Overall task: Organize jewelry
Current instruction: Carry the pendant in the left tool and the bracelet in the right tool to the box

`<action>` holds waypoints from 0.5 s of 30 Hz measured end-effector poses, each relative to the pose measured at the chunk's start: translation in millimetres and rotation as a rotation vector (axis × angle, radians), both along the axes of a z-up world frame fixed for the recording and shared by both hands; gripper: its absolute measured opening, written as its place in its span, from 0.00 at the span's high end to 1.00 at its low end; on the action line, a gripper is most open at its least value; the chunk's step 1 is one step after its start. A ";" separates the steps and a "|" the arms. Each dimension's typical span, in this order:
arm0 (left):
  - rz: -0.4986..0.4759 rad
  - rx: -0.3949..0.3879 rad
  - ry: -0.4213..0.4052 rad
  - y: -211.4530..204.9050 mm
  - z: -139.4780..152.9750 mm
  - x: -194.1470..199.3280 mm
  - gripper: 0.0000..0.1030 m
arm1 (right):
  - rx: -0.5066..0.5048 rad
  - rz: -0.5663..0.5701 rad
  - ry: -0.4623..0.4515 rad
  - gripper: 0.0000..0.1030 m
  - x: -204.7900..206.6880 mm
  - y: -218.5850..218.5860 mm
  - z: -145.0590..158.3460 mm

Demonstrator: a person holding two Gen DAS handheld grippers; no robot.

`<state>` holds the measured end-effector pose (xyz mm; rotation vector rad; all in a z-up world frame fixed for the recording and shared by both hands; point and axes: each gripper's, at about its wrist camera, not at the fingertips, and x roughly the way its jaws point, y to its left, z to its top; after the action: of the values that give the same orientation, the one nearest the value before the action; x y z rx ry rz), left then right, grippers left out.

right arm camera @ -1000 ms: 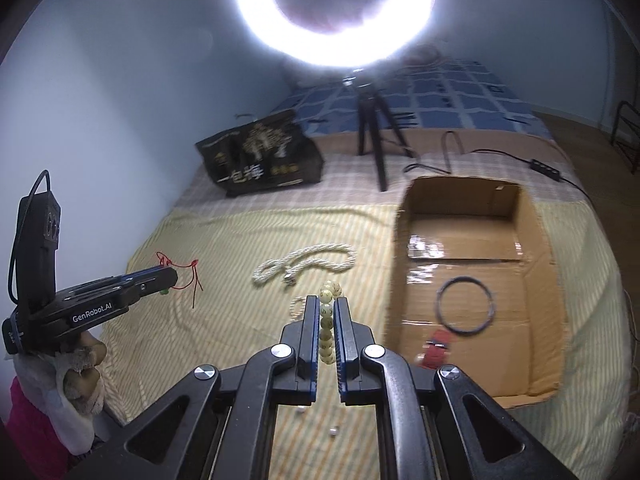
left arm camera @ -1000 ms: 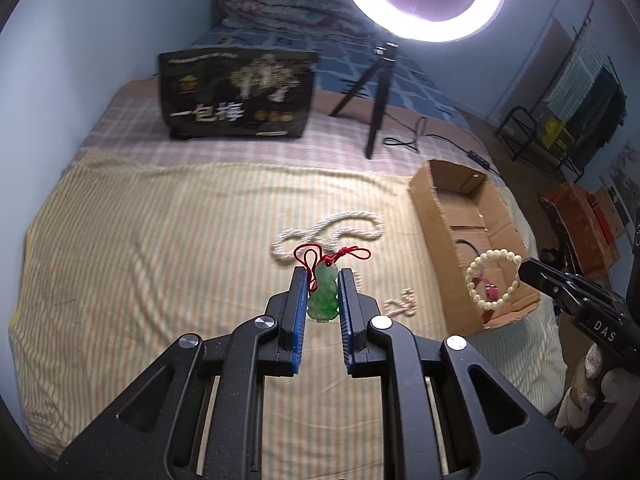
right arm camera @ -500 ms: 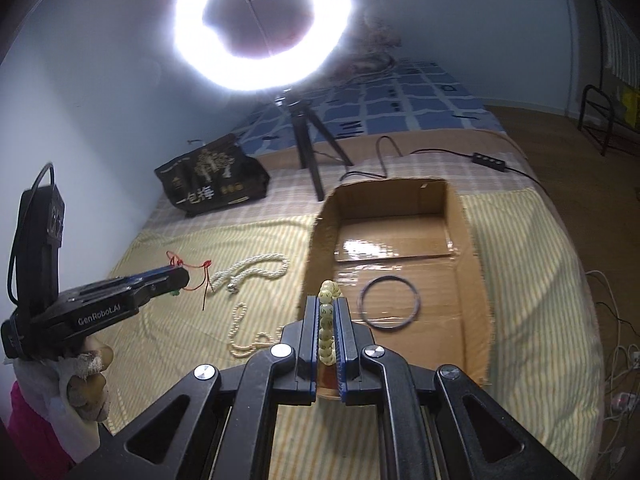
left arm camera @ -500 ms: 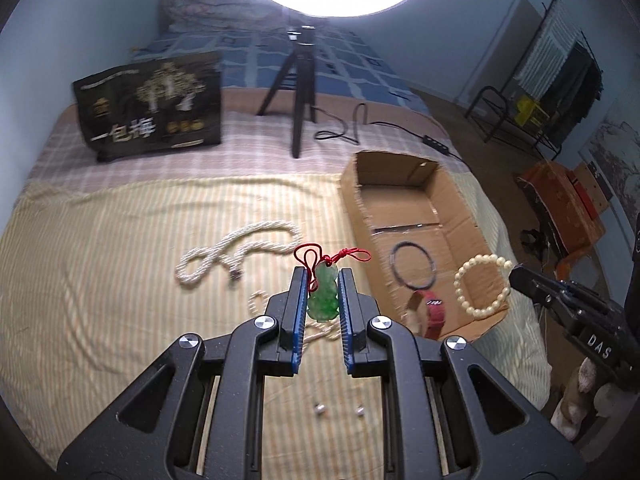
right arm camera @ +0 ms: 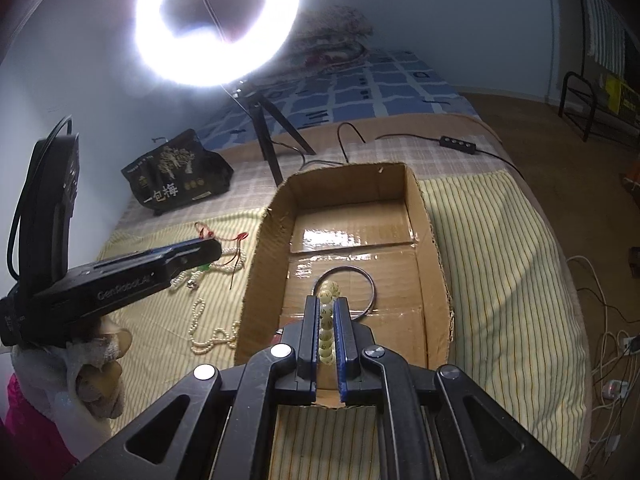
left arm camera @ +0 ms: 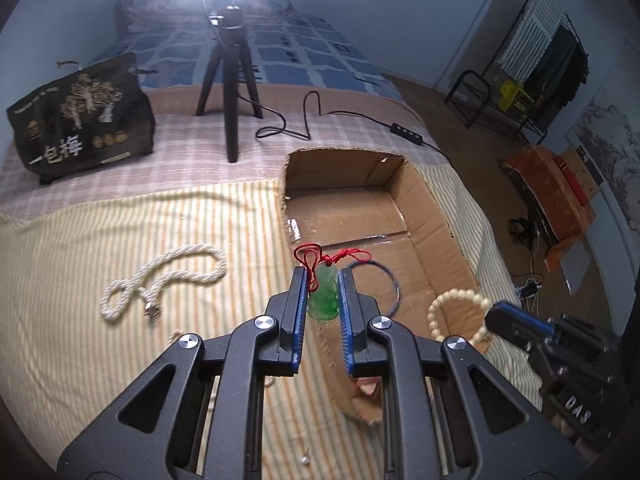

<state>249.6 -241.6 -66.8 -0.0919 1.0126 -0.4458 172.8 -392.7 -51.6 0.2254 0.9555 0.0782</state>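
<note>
My left gripper (left arm camera: 323, 276) is shut on a green jade pendant (left arm camera: 326, 300) with a red cord (left arm camera: 320, 256), held over the near left edge of the open cardboard box (left arm camera: 440, 216). My right gripper (right arm camera: 326, 304) is shut on a cream bead bracelet (right arm camera: 327, 320), held above the box (right arm camera: 432, 240) near its front. The bracelet also shows in the left wrist view (left arm camera: 452, 312). A dark bangle (right arm camera: 360, 280) lies on the box floor. A white pearl rope necklace (left arm camera: 168, 276) and a thin pearl strand (right arm camera: 204, 332) lie on the striped bedspread.
A ring light on a black tripod (left arm camera: 230, 92) stands behind the box, its cable and switch (left arm camera: 408, 132) trailing right. A black printed bag (left arm camera: 80, 120) sits at the back left. Small loose beads (left arm camera: 305, 459) lie on the spread. The bed edge is right of the box.
Both grippers have moved right and forward toward the box. The pendant is now over the box's left edge and the bracelet is over the box floor. Both stay shut.
</note>
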 end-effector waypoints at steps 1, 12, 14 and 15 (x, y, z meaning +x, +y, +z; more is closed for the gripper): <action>0.002 -0.002 0.005 -2.8 -1.8 2.8 0.87 | 0.001 -0.003 0.008 0.96 1.1 -0.9 -3.0; 0.009 0.016 0.029 -24.2 -25.3 25.1 0.87 | -0.022 -0.005 0.069 0.96 3.7 -1.0 -26.3; 0.010 0.020 0.031 -25.7 -27.1 26.6 0.87 | -0.020 -0.011 0.073 0.96 4.7 -3.7 -28.0; 0.008 0.022 0.031 -26.7 -27.8 26.8 0.87 | -0.018 -0.013 0.074 0.96 4.8 -4.4 -28.6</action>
<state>276.4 -268.3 -94.6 -0.0838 1.0469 -0.4270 177.6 -397.1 -80.2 0.2189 1.0276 0.0499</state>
